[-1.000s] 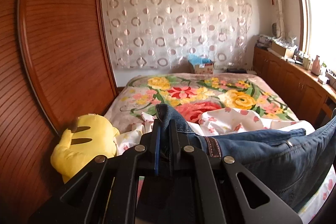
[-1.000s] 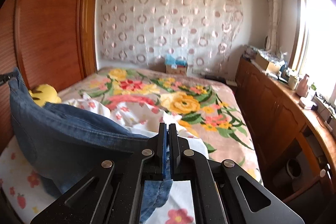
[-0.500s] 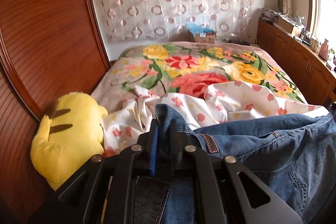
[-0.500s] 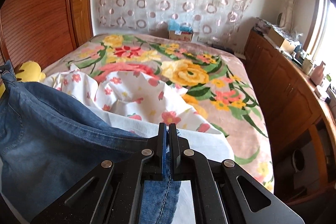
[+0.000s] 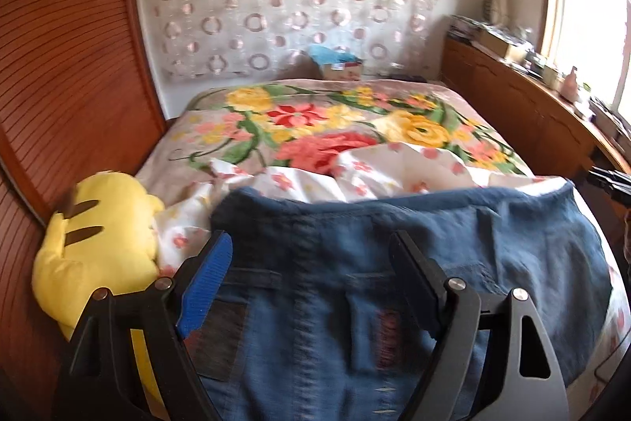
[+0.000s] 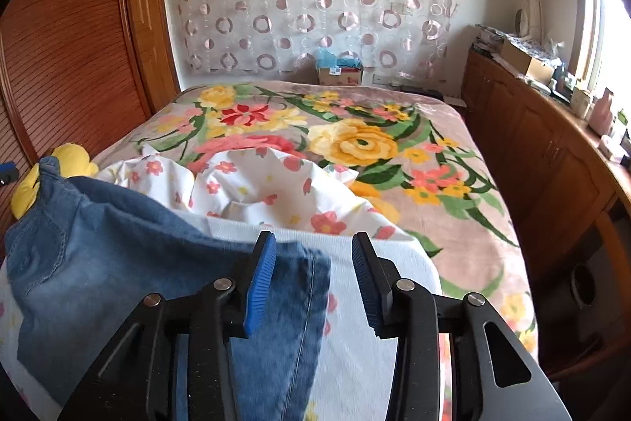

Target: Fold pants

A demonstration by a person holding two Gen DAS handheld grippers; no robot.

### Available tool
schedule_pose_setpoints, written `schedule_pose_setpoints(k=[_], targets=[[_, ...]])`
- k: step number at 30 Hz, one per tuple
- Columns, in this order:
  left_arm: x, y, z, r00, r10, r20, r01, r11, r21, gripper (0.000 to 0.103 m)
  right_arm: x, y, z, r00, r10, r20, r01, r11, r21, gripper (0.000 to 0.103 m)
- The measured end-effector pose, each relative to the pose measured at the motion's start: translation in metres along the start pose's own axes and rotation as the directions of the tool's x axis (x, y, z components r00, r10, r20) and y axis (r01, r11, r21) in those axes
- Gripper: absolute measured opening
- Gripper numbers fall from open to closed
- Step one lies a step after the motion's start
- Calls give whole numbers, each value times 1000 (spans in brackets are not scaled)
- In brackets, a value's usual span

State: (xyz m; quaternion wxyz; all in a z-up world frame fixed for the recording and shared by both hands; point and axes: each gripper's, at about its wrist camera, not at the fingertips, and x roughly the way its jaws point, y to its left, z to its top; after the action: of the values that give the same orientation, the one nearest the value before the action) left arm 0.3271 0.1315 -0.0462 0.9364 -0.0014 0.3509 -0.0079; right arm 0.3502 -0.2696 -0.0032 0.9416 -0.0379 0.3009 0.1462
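On the near end of the bed (image 6: 465,184), the jeans (image 5: 434,263) lie spread over a white flowered sheet (image 6: 276,184), the waistband end toward the far wall. Their long axis, as far as I can judge, runs from the claws' side out toward that wall, though the legs fall below both views and I cannot tell how they lie. Both claws are opening at this moment. The left claw (image 5: 311,255) stands wide, denim under and between its jaws but pressed by neither pad. The right claw (image 6: 311,263) is partly parted, a corner of denim lying loose beside its left pad. That reads to me as a let-go: the cloth has been laid flat so a fold can be made on a smooth surface. Just left of the jeans a yellow plush toy (image 5: 94,247) rests against the wooden wardrobe (image 5: 67,66). Beyond the sheet stretches a floral blanket (image 6: 355,145), and a wooden cabinet (image 6: 552,160) lines the window side.
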Motion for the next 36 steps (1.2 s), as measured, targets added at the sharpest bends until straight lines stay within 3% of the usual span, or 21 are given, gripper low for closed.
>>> schedule_pose_setpoints(k=[5, 9, 16, 19, 22, 25, 28, 31, 36], targets=[[9, -43, -19, 995, -94, -34, 96, 994, 46, 82, 3, -9, -12, 998, 34, -53, -34, 999, -5, 45], [14, -66, -31, 989, -136, -58, 141, 987, 78, 82, 9, -15, -2, 996, 55, -76, -55, 998, -1, 45], [25, -73, -42, 981, -169, -92, 178, 979, 95, 82, 39, -16, 13, 989, 53, -140, -53, 999, 5, 45], [26, -69, -44, 980, -178, -94, 186, 979, 79, 82, 48, -24, 16, 974, 148, -170, -130, 986, 108, 45], [24, -64, -48, 983, -162, -87, 168, 983, 76, 82, 46, -24, 22, 981, 121, -151, -107, 989, 100, 15], [20, -59, -47, 983, -168, -73, 173, 983, 63, 82, 33, -20, 28, 991, 93, -94, -86, 994, 70, 7], [16, -58, -47, 985, -164, -58, 167, 984, 64, 82, 16, -19, 36, 999, -19, -26, 22, 996, 82, 7], [16, -55, -48, 986, -159, -54, 163, 985, 62, 82, 22, -17, 37, 994, -74, -85, 79, 995, 65, 9], [16, -52, -50, 986, -159, -56, 162, 985, 54, 82, 5, -12, 25, 993, -54, -110, 58, 998, 38, 33]])
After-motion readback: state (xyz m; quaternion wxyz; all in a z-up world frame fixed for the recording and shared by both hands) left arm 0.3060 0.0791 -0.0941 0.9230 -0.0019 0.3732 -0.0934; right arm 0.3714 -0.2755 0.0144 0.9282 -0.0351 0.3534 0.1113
